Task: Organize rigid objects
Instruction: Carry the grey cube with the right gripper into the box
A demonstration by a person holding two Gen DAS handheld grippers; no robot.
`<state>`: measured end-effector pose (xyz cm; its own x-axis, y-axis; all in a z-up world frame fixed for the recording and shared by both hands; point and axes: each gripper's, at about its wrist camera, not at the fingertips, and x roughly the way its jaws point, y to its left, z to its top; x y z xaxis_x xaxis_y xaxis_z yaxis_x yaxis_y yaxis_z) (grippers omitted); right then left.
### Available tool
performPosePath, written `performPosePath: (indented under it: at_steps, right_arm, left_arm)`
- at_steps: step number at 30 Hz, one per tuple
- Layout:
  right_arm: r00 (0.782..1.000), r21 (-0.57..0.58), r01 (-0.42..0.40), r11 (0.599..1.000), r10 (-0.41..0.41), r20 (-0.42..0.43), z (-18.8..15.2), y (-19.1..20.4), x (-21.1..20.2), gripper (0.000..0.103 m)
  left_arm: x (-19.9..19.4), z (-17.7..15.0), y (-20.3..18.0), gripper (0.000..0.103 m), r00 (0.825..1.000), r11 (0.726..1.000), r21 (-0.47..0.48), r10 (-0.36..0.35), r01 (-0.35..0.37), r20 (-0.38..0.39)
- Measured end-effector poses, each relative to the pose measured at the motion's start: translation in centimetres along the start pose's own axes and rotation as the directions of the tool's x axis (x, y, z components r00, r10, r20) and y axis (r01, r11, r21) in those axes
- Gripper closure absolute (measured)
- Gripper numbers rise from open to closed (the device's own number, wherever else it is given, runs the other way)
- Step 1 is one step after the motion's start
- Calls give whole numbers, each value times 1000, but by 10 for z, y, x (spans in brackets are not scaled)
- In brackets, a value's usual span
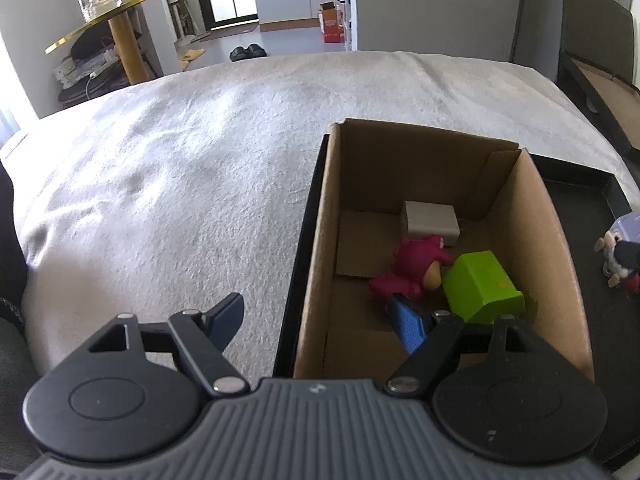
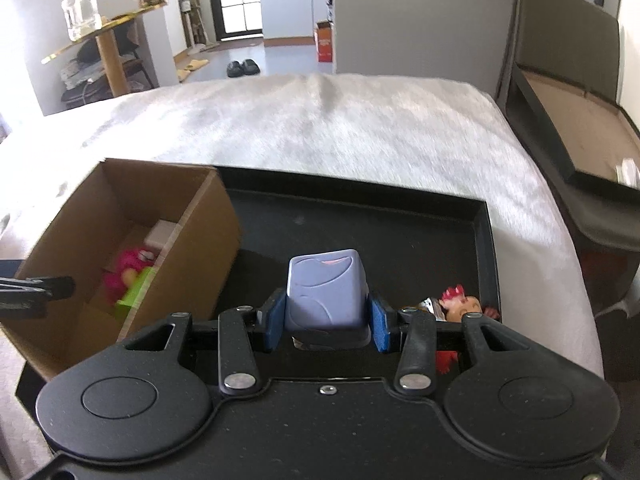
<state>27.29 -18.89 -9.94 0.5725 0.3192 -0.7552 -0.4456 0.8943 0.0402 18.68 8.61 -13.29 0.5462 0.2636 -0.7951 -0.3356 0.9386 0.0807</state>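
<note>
While the right hand-held gripper (image 2: 326, 322) clamps the lavender box (image 2: 326, 290) beside the cardboard box (image 2: 188, 216), the left hand-held gripper (image 1: 320, 316) gapes empty astride its near wall, likely steadying it.

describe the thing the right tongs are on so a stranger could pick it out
On the bed sits a black tray with a cardboard box at its left. The lavender block is between the right tongs, beside a small red-haired figure: plain, smooth and pale purple.

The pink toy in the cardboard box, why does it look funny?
The pink toy is tipped over, lying on the floor of the cardboard box and pressed against the green block, which sits tilted too.
</note>
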Motion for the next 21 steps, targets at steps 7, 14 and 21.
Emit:
performPosePath:
  at_steps: [7, 14, 21]
  right_arm:
    - [999, -49, -29, 998, 30, 35, 14, 20, -10, 61]
    - [996, -84, -53, 995, 59, 63, 28, 42, -20, 61]
    - [993, -94, -89, 992, 96, 69, 38, 63, -20, 61]
  left_arm:
    - [-2, -1, 6, 44, 1000, 1000, -19, -14, 15, 16]
    - [-1, -2, 14, 67, 1000, 999, -43, -14, 15, 16]
    - [0, -4, 20, 72, 999, 998, -52, -38, 39, 12]
